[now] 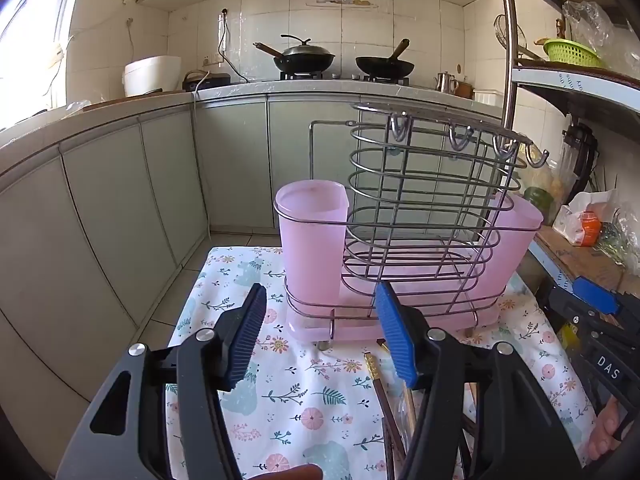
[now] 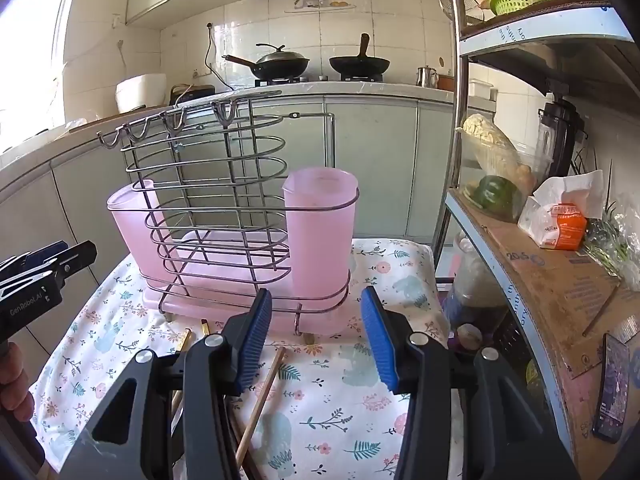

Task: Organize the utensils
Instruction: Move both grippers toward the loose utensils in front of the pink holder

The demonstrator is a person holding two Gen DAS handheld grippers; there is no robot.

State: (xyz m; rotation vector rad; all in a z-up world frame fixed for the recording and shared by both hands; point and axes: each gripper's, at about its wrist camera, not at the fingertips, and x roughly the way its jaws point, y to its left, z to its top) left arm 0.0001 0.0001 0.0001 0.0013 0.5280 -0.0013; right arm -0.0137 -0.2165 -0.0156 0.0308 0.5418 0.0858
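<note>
A wire utensil rack (image 1: 420,208) with two pink cups (image 1: 312,236) and a pink drip tray stands on a floral cloth (image 1: 312,400); it also shows in the right wrist view (image 2: 216,216), with the right pink cup (image 2: 322,232). Chopsticks (image 1: 384,396) lie on the cloth in front of the rack, partly under my fingers; they also show in the right wrist view (image 2: 262,396). My left gripper (image 1: 320,336) is open and empty above the cloth. My right gripper (image 2: 316,336) is open and empty, in front of the rack.
A metal shelf unit (image 2: 560,280) with cardboard, a tissue pack and vegetables stands close on the right. Kitchen cabinets and a counter with two woks (image 1: 308,60) lie behind. The other gripper shows at the left edge of the right wrist view (image 2: 36,280).
</note>
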